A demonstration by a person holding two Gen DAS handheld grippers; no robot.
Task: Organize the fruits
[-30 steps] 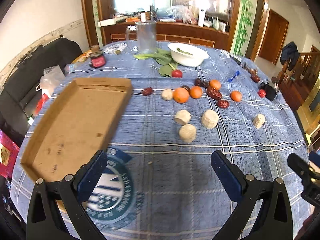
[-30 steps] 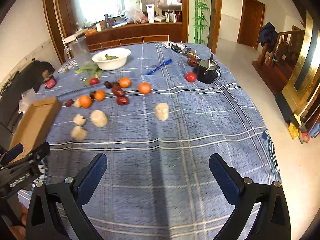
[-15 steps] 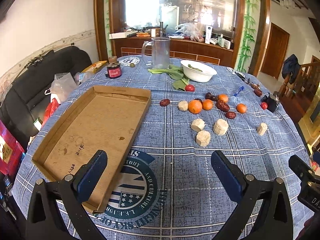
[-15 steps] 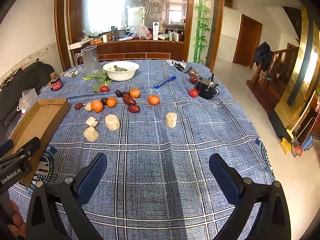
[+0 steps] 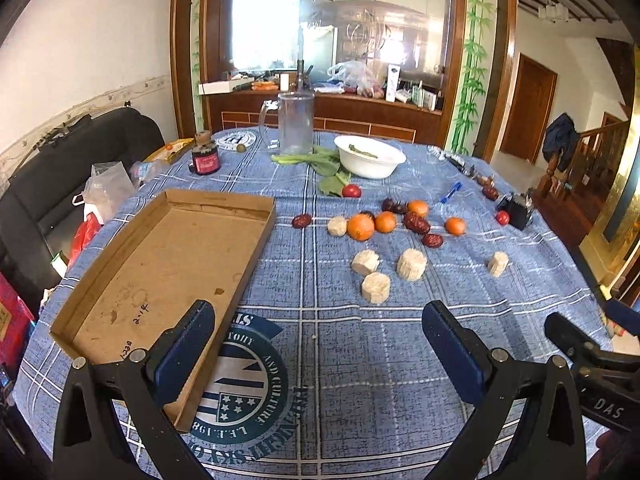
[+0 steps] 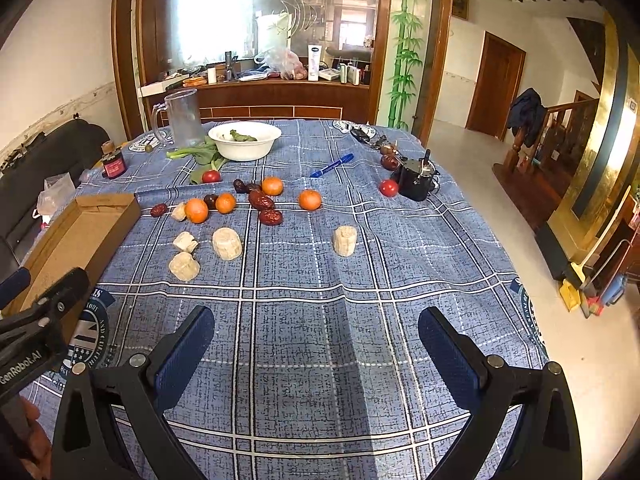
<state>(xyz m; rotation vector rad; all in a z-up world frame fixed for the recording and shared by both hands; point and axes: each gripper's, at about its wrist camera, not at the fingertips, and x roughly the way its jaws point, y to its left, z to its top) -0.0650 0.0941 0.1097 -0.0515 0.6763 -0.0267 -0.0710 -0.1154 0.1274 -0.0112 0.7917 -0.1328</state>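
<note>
Both grippers hover above the near part of the blue plaid tablecloth (image 6: 320,340), holding nothing. The left gripper (image 5: 319,344) has its fingers spread wide at the bottom of its frame, the left finger overlapping the near corner of the cardboard tray (image 5: 160,264). The right gripper (image 6: 316,342) is equally wide apart over bare cloth. The fruits sit mid-frame: oranges (image 5: 361,227), dark red dates (image 5: 416,222) and pale cut chunks (image 5: 411,264), well apart from both grippers. The tray is cut off at the left edge of the right wrist view, partly behind the left gripper's body.
</note>
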